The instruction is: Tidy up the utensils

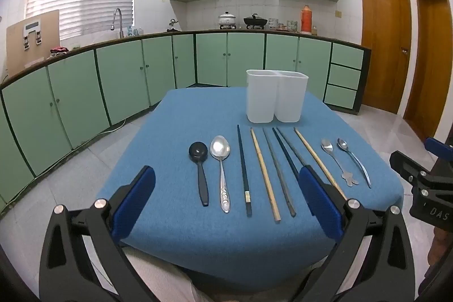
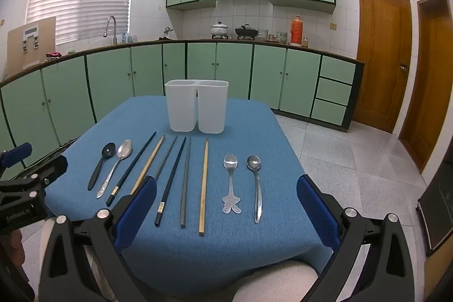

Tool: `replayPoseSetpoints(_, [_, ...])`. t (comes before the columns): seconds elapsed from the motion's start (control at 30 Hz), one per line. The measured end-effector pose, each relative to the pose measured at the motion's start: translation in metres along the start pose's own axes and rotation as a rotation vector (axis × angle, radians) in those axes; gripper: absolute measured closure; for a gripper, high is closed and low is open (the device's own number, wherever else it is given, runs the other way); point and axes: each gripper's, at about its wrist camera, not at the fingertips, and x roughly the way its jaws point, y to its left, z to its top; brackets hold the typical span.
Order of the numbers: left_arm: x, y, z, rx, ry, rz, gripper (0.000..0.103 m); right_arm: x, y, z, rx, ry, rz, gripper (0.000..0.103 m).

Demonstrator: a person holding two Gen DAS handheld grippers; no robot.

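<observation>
Across the middle of both views, on the blue-covered table [image 1: 198, 239]: a row of utensils, side by side and apart from one another. In the left wrist view, from left to right: black spoon [image 1: 200, 171], large steel spoon [image 1: 221, 171], dark chopstick with pale band [image 1: 244, 171], bamboo chopstick [image 1: 264, 174], grey chopstick [image 1: 279, 171], another dark chopstick [image 1: 284, 150] and grey chopstick [image 1: 291, 149] crossing near their far tips, second bamboo chopstick [image 1: 314, 154], small spoon with figure-shaped handle [image 1: 338, 162], small plain spoon [image 1: 354, 160]. Just above the row, at upper centre: white two-compartment holder [image 1: 276, 96], upright, both compartments showing nothing inside.

At lower frame of the left wrist view: left gripper [image 1: 226, 197], blue pads wide apart, nothing between them but the table below. At lower frame of the right wrist view: right gripper [image 2: 226, 205], pads likewise spread wide, holding nothing, above the near ends of the chopsticks. Behind: green cabinets [image 2: 113, 75].
</observation>
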Motion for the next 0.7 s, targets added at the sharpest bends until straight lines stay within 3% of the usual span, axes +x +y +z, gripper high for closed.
replayPoseSetpoints(0.07, [-0.0007, 0.0028, 0.0001, -0.033, -0.006, -0.013, 0.005, 0.0002, 0.0002, 0.0001, 0.0, 0.005, 0.0, 0.006])
replayPoseSetpoints(0.7, [-0.0009, 0.0006, -0.0022, -0.013, -0.01, 0.004, 0.005, 0.0001, 0.0008, 0.0005, -0.001, 0.005, -0.002, 0.006])
